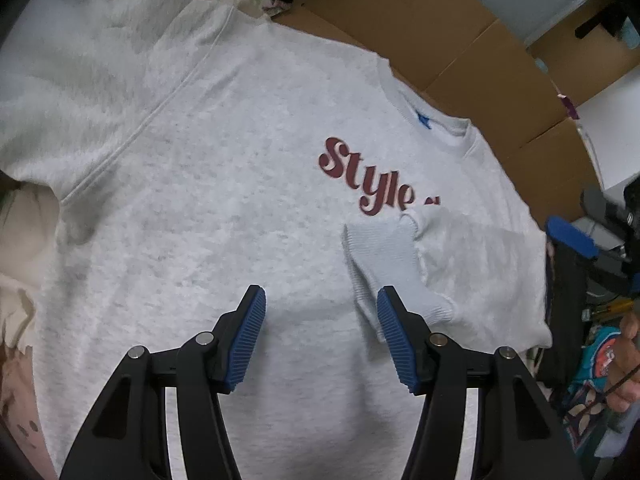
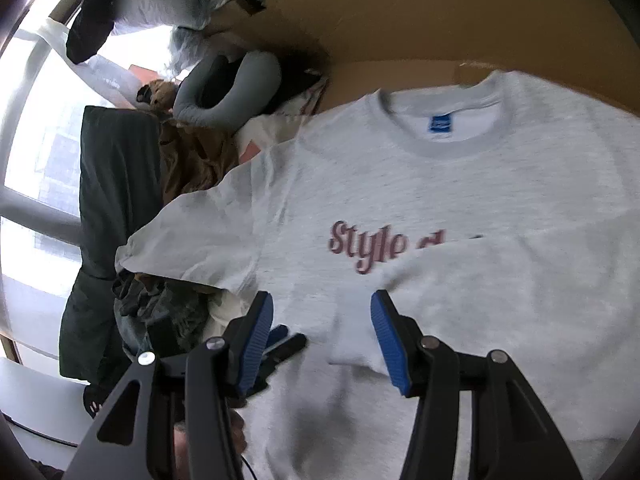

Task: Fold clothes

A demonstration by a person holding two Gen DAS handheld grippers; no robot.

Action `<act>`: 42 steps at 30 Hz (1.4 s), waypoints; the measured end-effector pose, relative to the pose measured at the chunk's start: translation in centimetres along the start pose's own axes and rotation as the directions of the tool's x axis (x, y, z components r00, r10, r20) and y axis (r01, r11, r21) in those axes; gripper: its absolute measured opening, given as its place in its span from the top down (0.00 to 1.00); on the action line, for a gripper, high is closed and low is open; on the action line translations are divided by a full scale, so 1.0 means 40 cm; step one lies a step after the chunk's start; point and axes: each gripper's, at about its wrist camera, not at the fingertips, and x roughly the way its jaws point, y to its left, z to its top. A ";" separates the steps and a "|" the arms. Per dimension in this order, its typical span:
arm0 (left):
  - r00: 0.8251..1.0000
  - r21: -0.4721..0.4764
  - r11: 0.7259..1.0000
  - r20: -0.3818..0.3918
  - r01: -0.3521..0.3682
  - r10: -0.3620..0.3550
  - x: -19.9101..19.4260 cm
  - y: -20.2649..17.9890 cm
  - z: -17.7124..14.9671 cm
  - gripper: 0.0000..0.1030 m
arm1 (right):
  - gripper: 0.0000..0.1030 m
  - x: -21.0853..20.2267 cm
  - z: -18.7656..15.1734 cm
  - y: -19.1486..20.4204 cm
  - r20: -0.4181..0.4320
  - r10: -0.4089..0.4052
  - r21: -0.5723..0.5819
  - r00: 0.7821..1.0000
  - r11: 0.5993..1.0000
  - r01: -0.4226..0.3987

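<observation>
A light grey sweatshirt (image 1: 200, 200) with maroon "Style" lettering (image 1: 360, 176) lies spread out flat, chest up, with a blue label (image 2: 440, 124) inside its neck. One sleeve (image 2: 500, 292) is folded across the chest and covers the end of the lettering. Its ribbed cuff (image 1: 384, 256) rests just past the right-hand finger of my left gripper (image 1: 320, 296). That gripper hangs open over the chest with nothing between its pads. My right gripper (image 2: 322, 300) also stands open above the sweatshirt, beside the cuff (image 2: 352, 348), holding nothing. The other sleeve (image 1: 80, 60) lies spread outward.
Flattened brown cardboard (image 1: 460, 40) lies beyond the collar. In the right wrist view, dark clothes (image 2: 116, 200) are piled left of the sweatshirt, with a grey neck pillow (image 2: 228, 88) behind them. A person's hand (image 1: 624, 360) and a colourful garment (image 1: 592, 364) show at the right edge.
</observation>
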 end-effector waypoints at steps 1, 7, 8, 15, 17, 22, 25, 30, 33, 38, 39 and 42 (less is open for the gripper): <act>1.000 0.000 1.000 -0.004 0.007 -0.007 0.002 -0.004 0.000 0.43 | 0.52 -0.016 -0.003 -0.009 0.007 -0.007 0.001 1.000 1.000 0.007; 0.999 0.008 0.999 -0.007 0.049 -0.049 0.017 -0.028 0.000 0.22 | 0.52 -0.097 -0.039 -0.069 0.051 -0.033 0.029 0.998 0.999 0.031; 0.999 0.016 0.999 -0.008 0.051 -0.051 0.022 -0.033 -0.001 0.22 | 0.52 -0.109 -0.047 -0.077 0.057 -0.037 0.030 0.998 0.999 0.036; 0.997 0.076 0.995 -0.043 0.067 -0.063 0.071 -0.062 0.004 0.22 | 0.52 -0.176 -0.134 -0.130 0.099 -0.072 0.045 0.992 0.997 0.068; 0.998 0.127 0.991 -0.035 0.052 -0.048 0.082 -0.076 0.010 0.22 | 0.52 -0.186 -0.165 -0.147 0.102 -0.082 0.055 0.991 0.996 0.077; 0.997 0.145 0.987 -0.021 0.072 -0.069 0.108 -0.077 0.032 0.29 | 0.52 -0.210 -0.254 -0.209 0.112 -0.095 0.121 0.989 0.989 0.082; 0.997 0.136 0.988 -0.052 0.072 -0.065 0.131 -0.071 0.040 0.40 | 0.52 -0.229 -0.302 -0.240 0.132 -0.095 0.157 0.987 0.985 0.073; 0.994 0.079 0.995 -0.087 0.068 -0.061 0.148 -0.051 0.037 0.42 | 0.52 -0.256 -0.372 -0.279 0.159 -0.086 0.213 0.984 0.976 0.051; 0.991 0.076 0.993 -0.106 0.088 -0.079 0.147 -0.049 0.029 0.42 | 0.52 -0.263 -0.407 -0.298 0.166 -0.098 0.239 0.981 0.969 0.056; 0.983 0.046 0.989 -0.131 0.140 -0.133 0.151 -0.045 0.022 0.42 | 0.52 -0.257 -0.443 -0.338 0.158 -0.121 0.271 0.980 0.960 0.074; 0.980 0.033 0.988 -0.135 0.153 -0.148 0.154 -0.045 0.023 0.42 | 0.52 -0.256 -0.447 -0.347 0.158 -0.126 0.278 0.979 0.957 0.078; 0.971 0.007 0.982 -0.148 0.189 -0.186 0.160 -0.052 0.020 0.42 | 0.52 -0.257 -0.454 -0.375 0.166 -0.151 0.296 0.974 0.950 0.097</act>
